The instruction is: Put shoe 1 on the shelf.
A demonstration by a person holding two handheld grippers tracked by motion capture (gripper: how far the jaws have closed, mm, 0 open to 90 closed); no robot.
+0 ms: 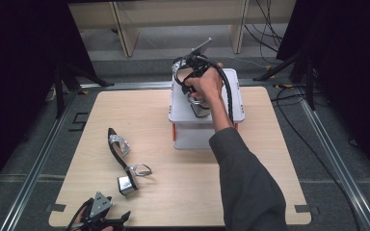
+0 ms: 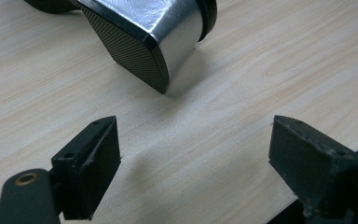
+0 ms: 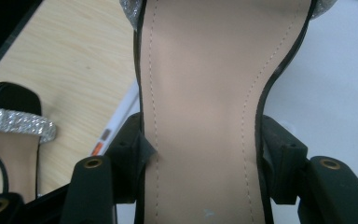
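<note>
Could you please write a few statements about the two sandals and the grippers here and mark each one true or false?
1. The right gripper is shut on a sandal at the sides of its sole. True.
2. The held sandal is above the white stand. True.
3. The second sandal lies on the floor. False: it lies on the wooden table.
4. The left gripper clamps the second sandal's heel. False: its fingers are open, with the heel lying beyond them.
5. The second sandal has a glittery silver strap. True.
</note>
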